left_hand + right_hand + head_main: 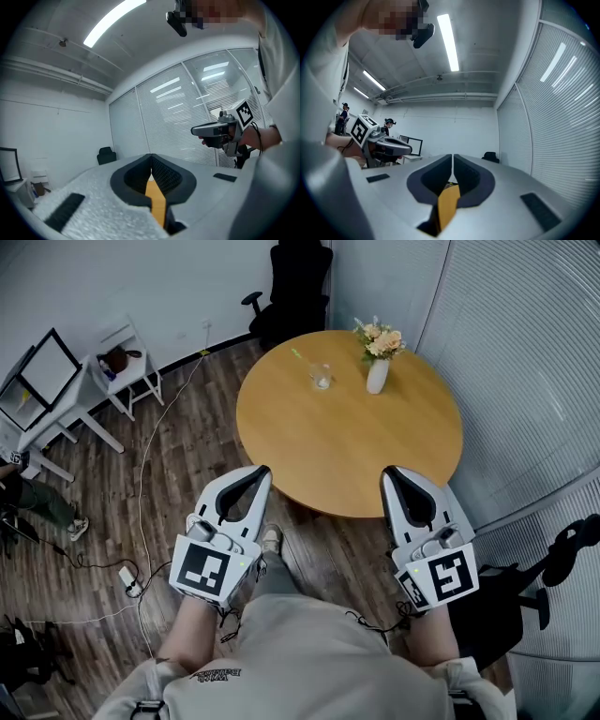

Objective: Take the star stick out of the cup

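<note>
On the far part of the round wooden table point(347, 446) stands a clear glass cup point(322, 378). A thin stick with a green top point(297, 354) leans out of it toward the upper left. Both grippers hover short of the table's near edge, well apart from the cup. My left gripper point(262, 472) point(151, 156) has its tips together with nothing between them. My right gripper point(390, 472) point(453, 155) is likewise shut and empty. Each gripper view shows only a sliver of tabletop between the jaws; the cup is hidden there.
A white vase of flowers point(377, 374) stands just right of the cup. A black office chair point(295, 287) sits behind the table and another point(562, 559) at the right. White desks point(56, 390) line the left wall. Cables and a power strip point(127, 579) lie on the wood floor.
</note>
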